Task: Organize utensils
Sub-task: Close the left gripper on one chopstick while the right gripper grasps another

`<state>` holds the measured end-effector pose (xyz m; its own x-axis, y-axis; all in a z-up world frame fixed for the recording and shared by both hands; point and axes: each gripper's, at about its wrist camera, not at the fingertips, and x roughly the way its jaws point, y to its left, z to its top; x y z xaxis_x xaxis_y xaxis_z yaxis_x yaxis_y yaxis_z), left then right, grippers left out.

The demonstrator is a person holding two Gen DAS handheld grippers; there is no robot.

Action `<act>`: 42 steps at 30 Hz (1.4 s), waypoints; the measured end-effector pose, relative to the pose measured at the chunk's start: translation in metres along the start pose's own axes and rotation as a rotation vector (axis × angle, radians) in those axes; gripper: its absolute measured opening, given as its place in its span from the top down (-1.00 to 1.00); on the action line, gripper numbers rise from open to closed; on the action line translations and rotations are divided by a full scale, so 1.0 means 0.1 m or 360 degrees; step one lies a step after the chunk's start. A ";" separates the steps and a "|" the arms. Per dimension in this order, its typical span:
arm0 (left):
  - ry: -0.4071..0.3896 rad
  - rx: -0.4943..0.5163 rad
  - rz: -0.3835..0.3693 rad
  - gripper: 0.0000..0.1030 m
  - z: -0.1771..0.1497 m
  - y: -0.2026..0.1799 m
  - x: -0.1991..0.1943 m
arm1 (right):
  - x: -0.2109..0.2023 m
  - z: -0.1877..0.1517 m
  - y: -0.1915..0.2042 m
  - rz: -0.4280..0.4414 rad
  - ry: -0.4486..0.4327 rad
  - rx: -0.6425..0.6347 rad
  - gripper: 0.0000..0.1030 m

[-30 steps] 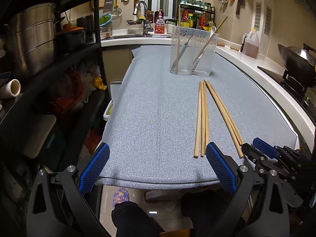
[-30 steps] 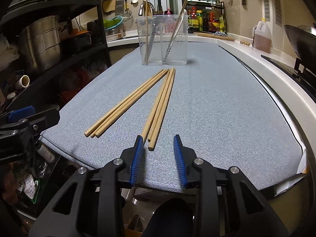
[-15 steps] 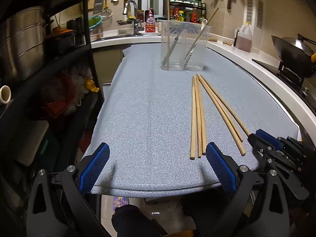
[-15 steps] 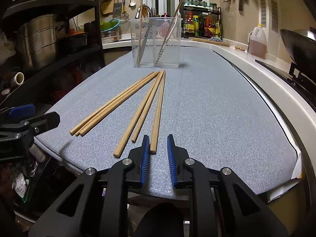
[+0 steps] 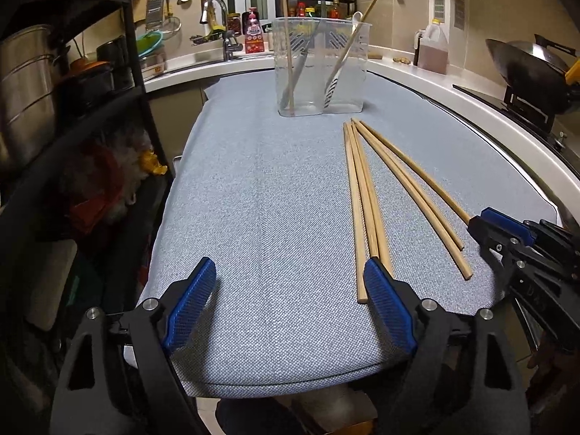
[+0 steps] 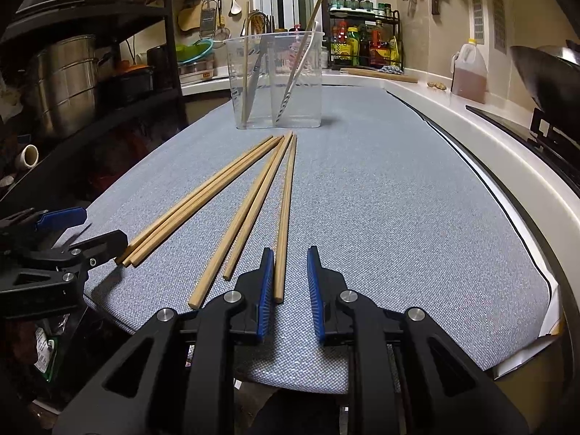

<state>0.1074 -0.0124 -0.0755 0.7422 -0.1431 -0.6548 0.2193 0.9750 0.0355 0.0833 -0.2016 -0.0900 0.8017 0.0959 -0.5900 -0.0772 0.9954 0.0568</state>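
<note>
Several wooden chopsticks lie in two fans on the grey-blue cloth [image 5: 275, 199]: a left group [image 5: 362, 199] and a right group [image 5: 409, 181]. Behind them stands a clear two-compartment holder [image 5: 320, 72] with a chopstick, a knife and a spoon upright inside. My left gripper [image 5: 290, 304] is wide and closing; its right pad [image 5: 388, 308] covers the left group's near ends, and one end lies just inside it. My right gripper [image 6: 290, 290] stands narrowly open astride the near end of one chopstick [image 6: 282, 239]; its right pad stays clear of the stick. The holder [image 6: 277, 83] is straight ahead.
A black rack [image 5: 108, 108] with steel pots [image 6: 69, 79] borders the cloth's left side. On the right are a wok [image 5: 533, 69] on the stove and an oil jug [image 6: 469, 72]. A sink tap [image 5: 221, 21] and a spice rack [image 6: 366, 43] are behind.
My left gripper has come forward and down over the left chopsticks' ends, its jaws slightly narrower. My right gripper's jaws have narrowed around one chopstick, which now lies apart from its two neighbours.
</note>
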 end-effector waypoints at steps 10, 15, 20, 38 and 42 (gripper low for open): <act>-0.0006 0.0056 -0.0039 -0.58 0.05 -0.02 0.13 | 0.07 0.03 -0.03 0.0001 -0.0018 -0.0005 0.56; -0.0082 0.0070 -0.0125 -0.33 0.05 -0.04 0.18 | 0.14 0.03 -0.01 -0.0002 -0.0099 -0.0028 0.40; -0.0155 0.0114 -0.0206 0.35 0.01 -0.13 0.16 | 0.15 -0.03 0.01 -0.0012 -0.0195 -0.0049 0.44; -0.0262 0.0154 -0.0190 0.87 0.05 -0.23 -0.26 | -0.20 0.06 0.14 -0.0005 -0.0231 -0.0141 0.88; -0.0362 0.0138 -0.0201 0.87 0.14 -0.19 -0.55 | -0.39 0.12 0.14 -0.0003 -0.0284 -0.0135 0.88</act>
<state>0.0711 -0.0255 -0.0296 0.8267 -0.3064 -0.4719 0.3649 0.9304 0.0353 0.0578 -0.1913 -0.0568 0.8936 0.1000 -0.4376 -0.1193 0.9927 -0.0169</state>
